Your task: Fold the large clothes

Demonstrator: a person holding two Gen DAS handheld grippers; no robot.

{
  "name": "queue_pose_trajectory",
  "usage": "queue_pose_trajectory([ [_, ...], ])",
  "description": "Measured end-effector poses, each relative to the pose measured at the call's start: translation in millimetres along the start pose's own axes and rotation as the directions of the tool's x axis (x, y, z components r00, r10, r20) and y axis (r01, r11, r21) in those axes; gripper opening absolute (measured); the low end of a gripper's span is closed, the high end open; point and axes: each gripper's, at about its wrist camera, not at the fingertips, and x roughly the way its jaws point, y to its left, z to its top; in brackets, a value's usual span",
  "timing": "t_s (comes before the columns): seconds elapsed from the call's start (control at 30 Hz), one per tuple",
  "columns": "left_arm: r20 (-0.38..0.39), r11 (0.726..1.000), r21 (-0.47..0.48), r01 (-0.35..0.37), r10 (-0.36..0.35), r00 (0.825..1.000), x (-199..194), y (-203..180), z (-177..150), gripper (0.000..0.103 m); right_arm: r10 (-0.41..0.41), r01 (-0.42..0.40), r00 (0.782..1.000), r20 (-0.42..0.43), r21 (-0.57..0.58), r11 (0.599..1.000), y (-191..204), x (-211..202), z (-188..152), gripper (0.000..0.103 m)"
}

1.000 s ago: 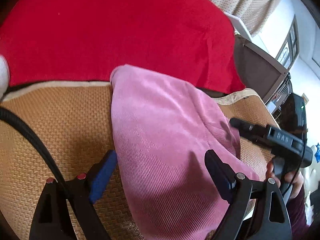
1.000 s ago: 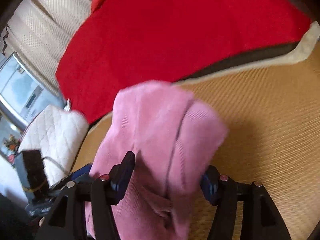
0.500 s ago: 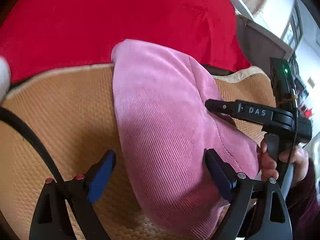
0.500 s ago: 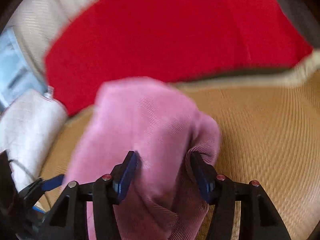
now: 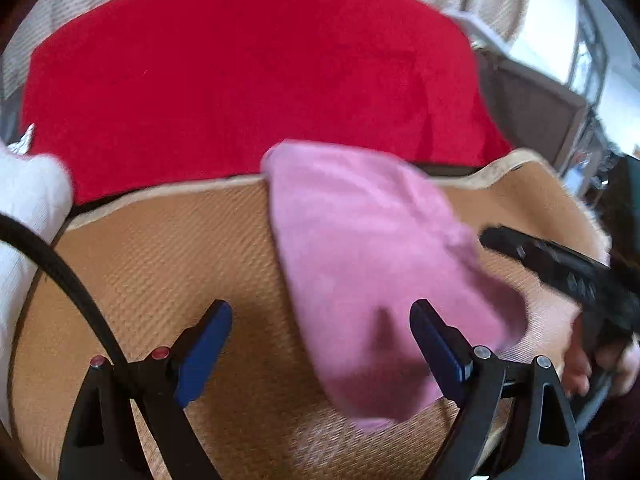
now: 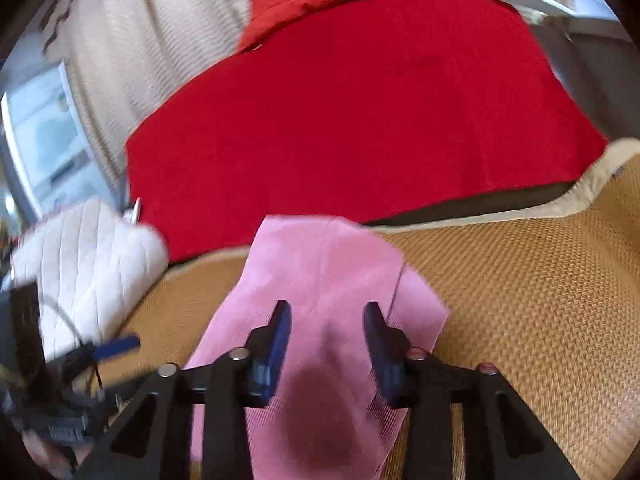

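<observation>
Red cloth (image 5: pixel 248 80) is covering the far part of the bed beyond the woven tan mat (image 5: pixel 160 256). Pink ribbed garment (image 6: pixel 320 280) is lying folded on the mat, its long axis running from the near edge toward the far edge, directly under both claws. Left claw (image 5: pixel 320 340) is standing released; right claw (image 6: pixel 326 340) is closing, gripping nothing yet.
</observation>
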Motion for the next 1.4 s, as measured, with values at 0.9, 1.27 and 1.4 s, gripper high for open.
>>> queue_pose_trajectory([
  [0.9,0.325,0.957,-0.118,-0.265,0.289,0.900,-186,-30,-23,0.098,-0.314,0.354,0.924,0.216,-0.178,0.918,81,-161,-9,0.063],
  [1.27,0.459,0.952,-0.153,-0.266,0.306,0.834,-272,-60,-34,0.099,-0.286,0.361,0.894,0.346,-0.175,0.916,111,-249,-16,0.071],
  [1.4,0.489,0.934,-0.186,-0.305,0.357,0.796,-292,-66,-35,0.099,-0.281,0.358,0.888,0.363,-0.162,0.920,116,-268,-16,0.071],
])
